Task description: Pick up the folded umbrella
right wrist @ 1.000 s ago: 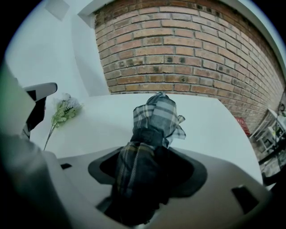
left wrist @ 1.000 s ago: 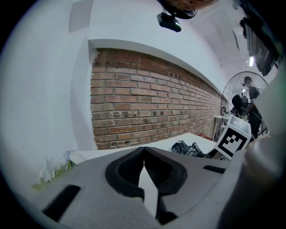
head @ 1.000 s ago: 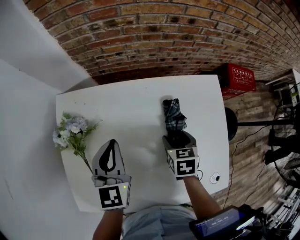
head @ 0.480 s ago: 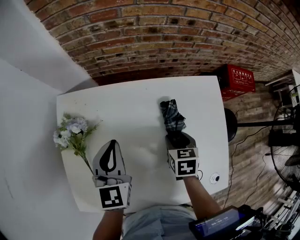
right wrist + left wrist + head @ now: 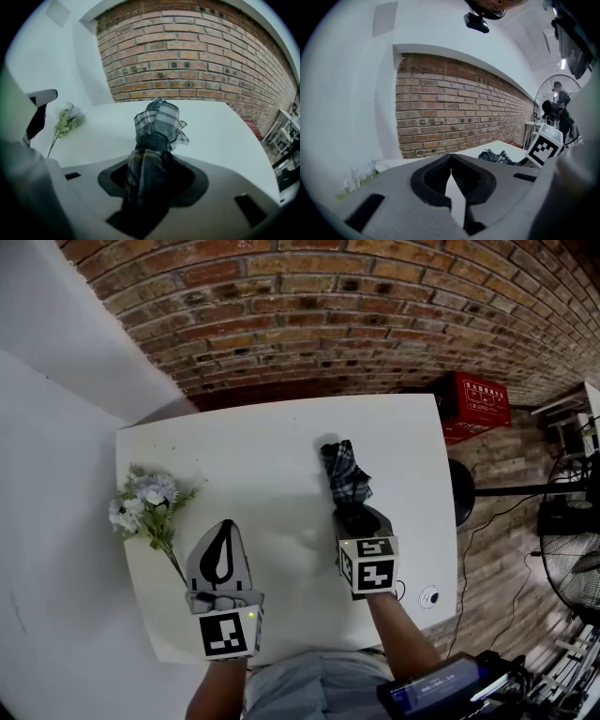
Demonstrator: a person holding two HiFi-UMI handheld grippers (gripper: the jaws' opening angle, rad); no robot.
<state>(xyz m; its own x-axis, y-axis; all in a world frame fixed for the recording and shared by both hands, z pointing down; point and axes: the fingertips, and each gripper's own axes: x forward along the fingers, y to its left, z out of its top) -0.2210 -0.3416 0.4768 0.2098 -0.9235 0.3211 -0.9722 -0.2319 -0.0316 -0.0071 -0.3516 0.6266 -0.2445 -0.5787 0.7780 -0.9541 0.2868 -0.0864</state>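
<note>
The folded umbrella (image 5: 345, 472), dark plaid cloth, lies on the white table (image 5: 262, 442) right of centre, pointing away from me. My right gripper (image 5: 354, 514) points steeply down over its near end. In the right gripper view the umbrella (image 5: 157, 124) fills the gap of the right gripper (image 5: 151, 164), whose jaws are closing with their pads against the cloth. My left gripper (image 5: 223, 526) hovers near the table's front edge, shut and holding nothing. In its own view the left gripper (image 5: 450, 156) has its tips meeting, and the umbrella (image 5: 499, 157) lies off to the right.
A bunch of pale artificial flowers (image 5: 145, 507) lies at the table's left edge, close to the left gripper. A brick wall runs behind the table. A red crate (image 5: 478, 397) and a standing fan (image 5: 567, 549) are on the floor to the right.
The right gripper's jaws have drawn in around the umbrella's near end, and the umbrella has shifted slightly left. Neither hand has moved.
</note>
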